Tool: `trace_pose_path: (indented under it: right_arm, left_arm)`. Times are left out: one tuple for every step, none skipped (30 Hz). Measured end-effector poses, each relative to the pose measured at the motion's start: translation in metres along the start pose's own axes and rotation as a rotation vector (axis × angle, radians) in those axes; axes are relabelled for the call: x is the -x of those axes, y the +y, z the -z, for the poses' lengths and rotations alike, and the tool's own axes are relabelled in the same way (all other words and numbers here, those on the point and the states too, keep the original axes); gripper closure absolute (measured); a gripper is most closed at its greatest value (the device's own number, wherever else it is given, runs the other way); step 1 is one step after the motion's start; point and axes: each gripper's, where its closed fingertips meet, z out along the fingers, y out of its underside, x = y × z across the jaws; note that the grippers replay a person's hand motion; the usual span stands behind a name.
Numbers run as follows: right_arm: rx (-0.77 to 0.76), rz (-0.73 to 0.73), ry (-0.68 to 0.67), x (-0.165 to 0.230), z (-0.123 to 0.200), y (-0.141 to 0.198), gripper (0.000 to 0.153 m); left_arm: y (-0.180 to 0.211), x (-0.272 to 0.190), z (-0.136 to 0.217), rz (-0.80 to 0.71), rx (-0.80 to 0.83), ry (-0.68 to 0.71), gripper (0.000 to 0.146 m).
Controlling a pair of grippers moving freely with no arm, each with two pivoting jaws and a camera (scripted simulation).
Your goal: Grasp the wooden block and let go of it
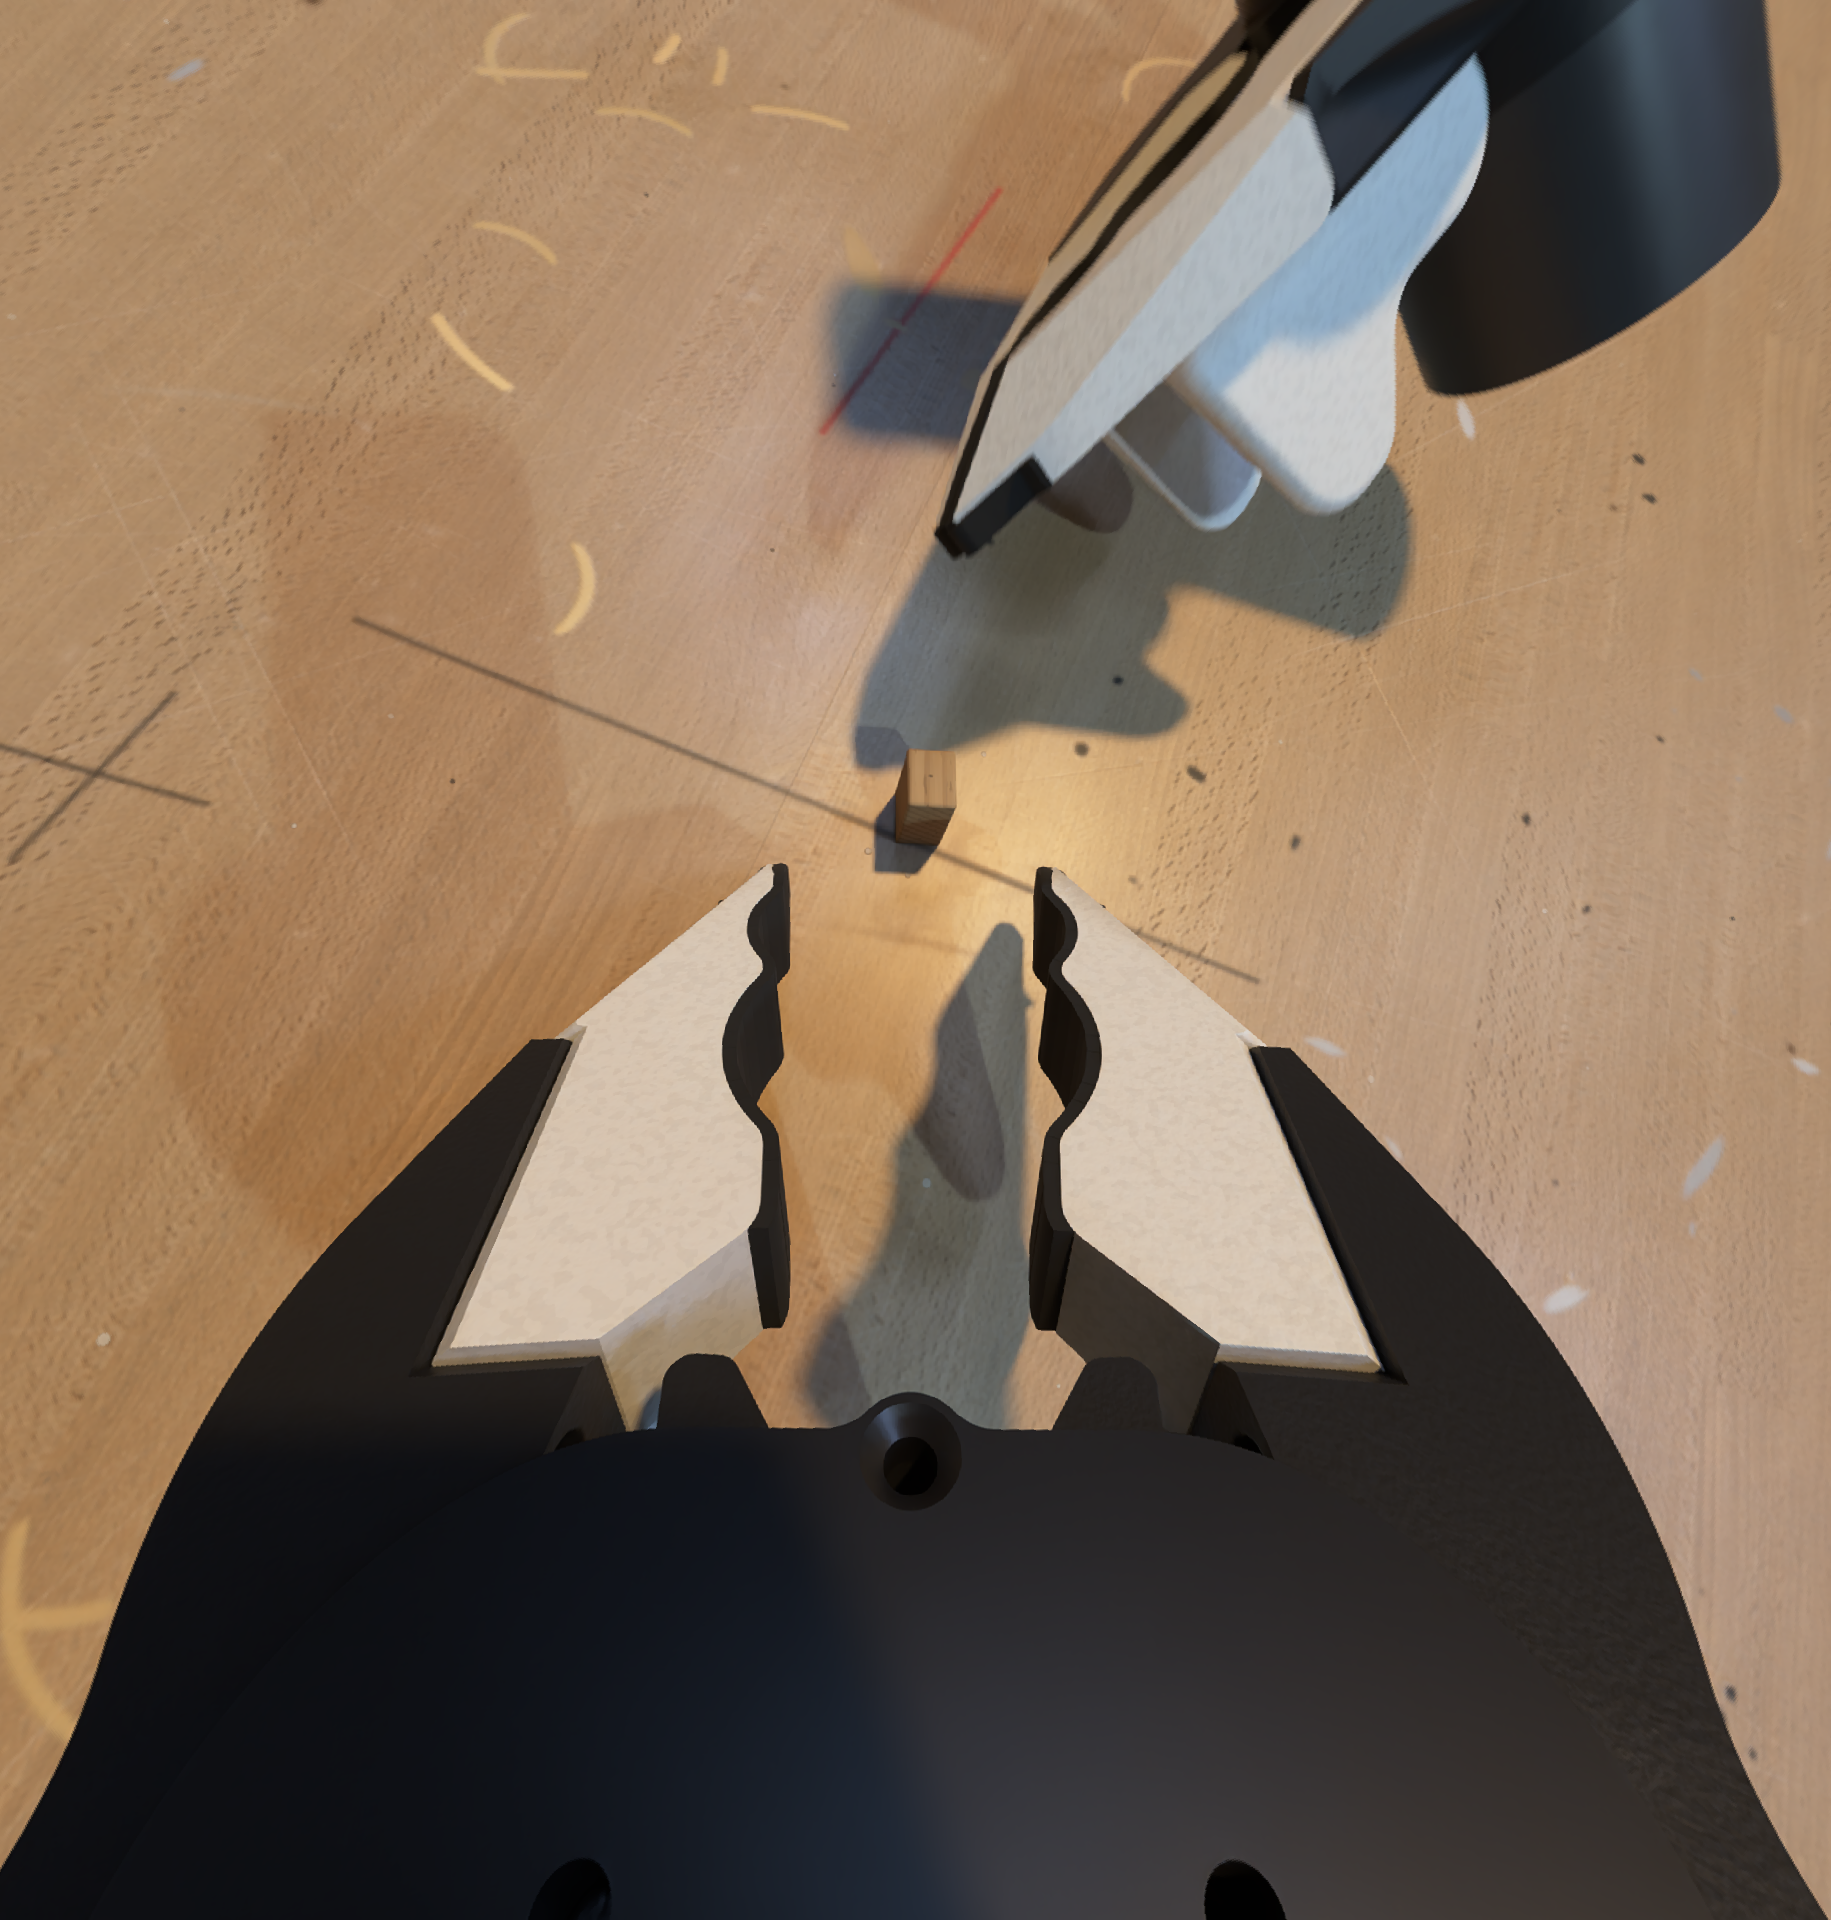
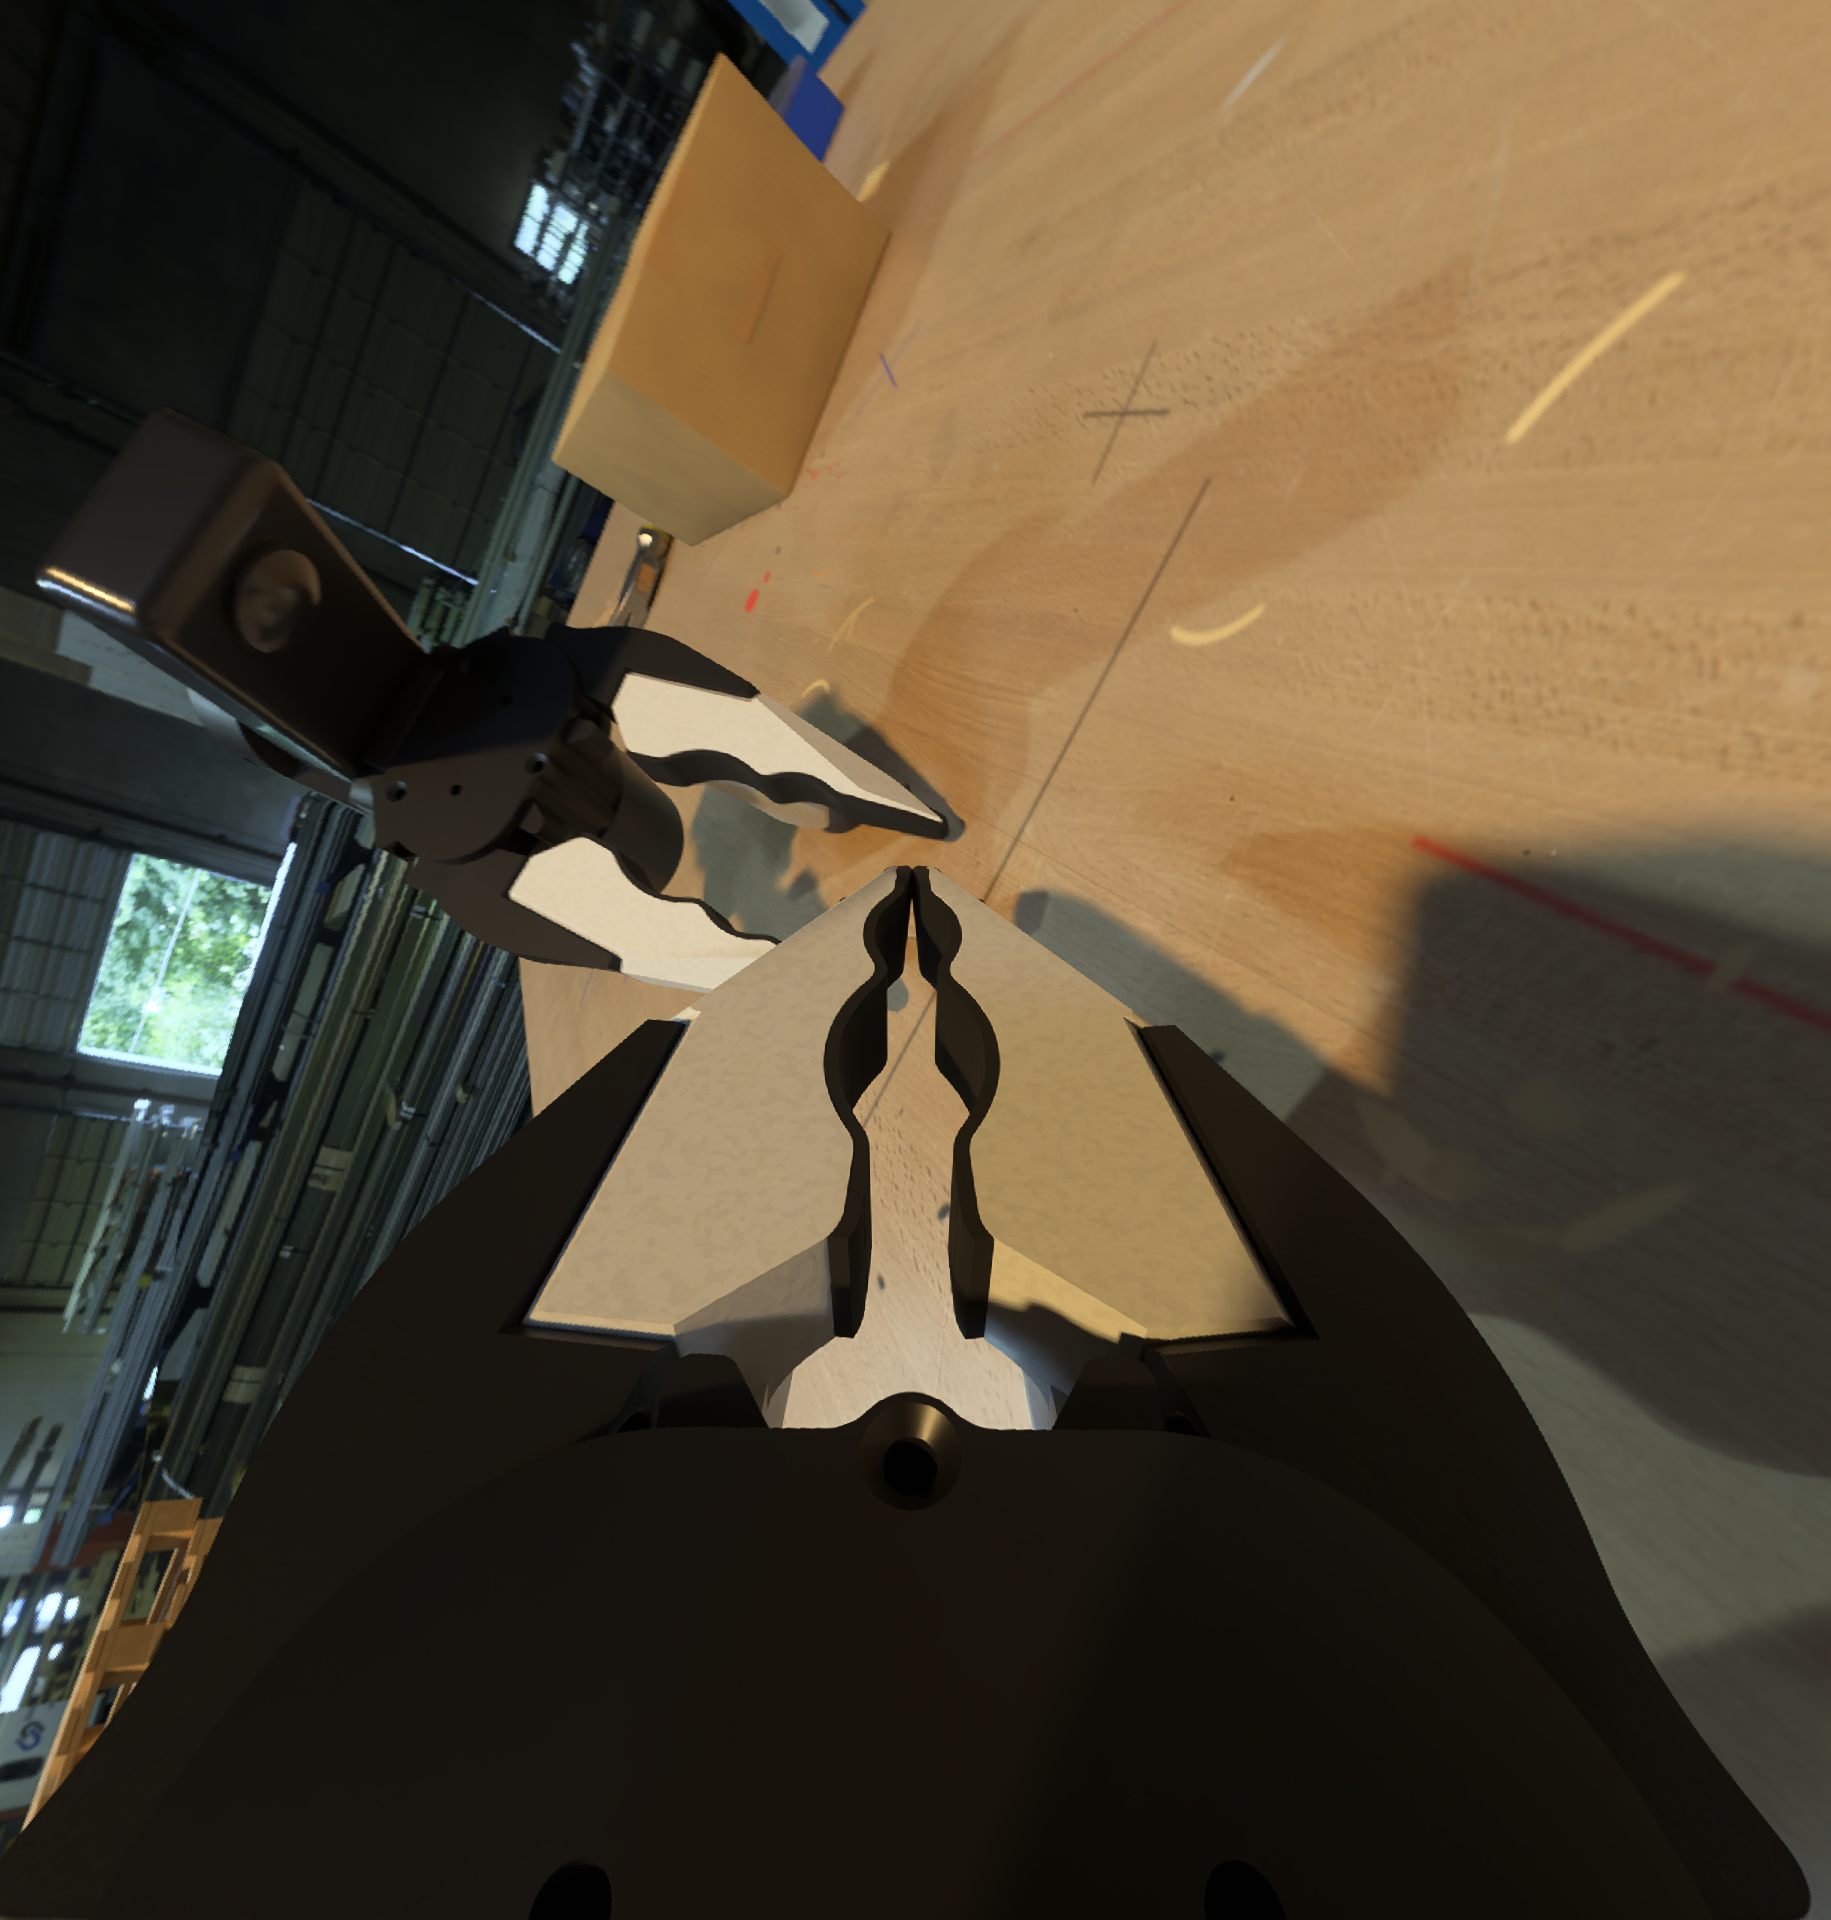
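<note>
The wooden block [image 1: 929, 796] stands alone on the worktop [image 1: 371, 499], a small pale cuboid with straight grain lines on its lit side face; its long axis looks roughly upright, tipped very slightly left at the base, though the difference between its sides is slight. It sits on a thin dark pencil line [image 1: 620, 725] that crosses the worktop from far left to near right, just beyond the tips of the left claw [image 1: 911, 878] and roughly on the midline of its gap. The left claw is spread apart and empty, its cream fingers [image 1: 672, 1091] edged with black, wavy pads. The right claw [image 1: 963, 540] hangs in from the far right, well apart from the block; in its own view the right claw [image 2: 909, 878] has its tips pressed together with nothing between them. The worktop is smooth, light wood marked with pencil crosses, a red line [image 1: 916, 312], pale curled shavings and dark specks. A tan box [image 2: 729, 312] stands at its far edge in the right wrist view. Bare worktop lies on every side of the block.
</note>
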Motion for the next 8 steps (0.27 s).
trace_pose_path:
  right_arm:
    - [0.005,-0.01,0.015,-0.002,-0.002,0.002,0.153]
    - [0.011,-0.017,0.027,-0.004,-0.005,0.005,0.153]
    - [0.017,-0.023,0.038,-0.005,-0.007,0.008,0.153]
    - [0.022,-0.031,0.05,-0.006,-0.009,0.01,0.153]
    - [0.027,-0.04,0.061,-0.008,-0.011,0.013,0.153]
    - [0.027,-0.05,0.065,-0.008,-0.013,0.014,0.153]
    - [0.024,-0.061,0.073,-0.009,-0.014,0.014,0.153]
    - [0.024,-0.064,0.082,-0.01,-0.014,0.014,0.153]
  left_arm:
    - [0.0,0.001,0.001,0.005,-0.011,0.008,0.1]
    - [0.0,0.001,0.002,0.005,-0.016,0.01,0.1]
    - [0.0,0.002,0.002,-0.004,-0.016,0.002,0.1]
    - [0.0,0.003,0.003,-0.014,-0.016,-0.01,0.1]
    - [0.001,0.003,0.003,-0.021,-0.017,-0.018,0.1]
    - [0.002,0.003,0.003,-0.021,-0.019,-0.022,0.1]
    - [0.002,0.002,0.003,-0.02,-0.021,-0.022,0.1]
    - [0.002,0.002,0.003,-0.021,-0.024,-0.021,0.1]
